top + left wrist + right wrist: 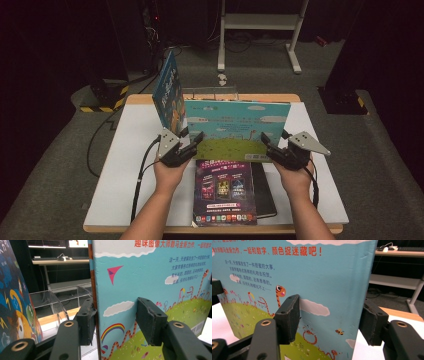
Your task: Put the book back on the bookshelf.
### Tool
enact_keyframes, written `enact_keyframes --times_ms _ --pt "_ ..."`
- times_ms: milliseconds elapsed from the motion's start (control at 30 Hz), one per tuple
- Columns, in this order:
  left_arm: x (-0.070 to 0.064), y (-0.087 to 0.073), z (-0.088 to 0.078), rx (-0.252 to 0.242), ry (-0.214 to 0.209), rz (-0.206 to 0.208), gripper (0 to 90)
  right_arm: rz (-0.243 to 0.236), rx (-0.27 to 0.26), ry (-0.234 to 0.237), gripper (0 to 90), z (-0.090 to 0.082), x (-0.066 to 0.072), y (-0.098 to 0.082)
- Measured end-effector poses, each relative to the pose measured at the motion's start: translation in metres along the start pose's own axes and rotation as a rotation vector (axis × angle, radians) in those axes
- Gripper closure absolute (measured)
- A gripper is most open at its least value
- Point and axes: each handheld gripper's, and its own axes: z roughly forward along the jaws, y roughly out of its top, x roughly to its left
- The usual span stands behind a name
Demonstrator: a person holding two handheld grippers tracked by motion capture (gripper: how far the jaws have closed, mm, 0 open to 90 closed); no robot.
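Upright, picture book (235, 127) edges between both grippers' parted fingers (86, 320).

A white-topped table (120, 165) with a wooden edge stands on grey carpet (380, 165) in a dark room. Behind it stand a white metal frame (260, 22) and a base with yellow-black tape (102, 102); a desk (60, 262) carries a keyboard.

Picture book (235, 127): sky-blue cover, white clouds, green hill, orange striped snakes, red txt. Second book (167, 92): dark blue w/ yellow. Magazine (224, 192): purple-black. Counter (125, 165): white, wood edge.
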Motion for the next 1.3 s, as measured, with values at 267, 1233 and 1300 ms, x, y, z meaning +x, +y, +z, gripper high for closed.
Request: enact_keyframes --times_ms 267,1233,1300 --pt "-0.005 -0.003 -0.007 -0.029 0.01 0.026 48.1 -0.015 -0.018 -0.005 38.5 -0.011 0.007 -0.005" --pt "-0.002 0.004 -0.021 -0.062 0.036 0.007 43.8 0.002 -0.082 0.149 29.0 -0.017 0.003 0.02" --pt "0.0 0.004 -0.021 -0.065 0.045 0.004 44.0 -0.008 -0.088 0.155 29.6 -0.017 0.003 0.021"
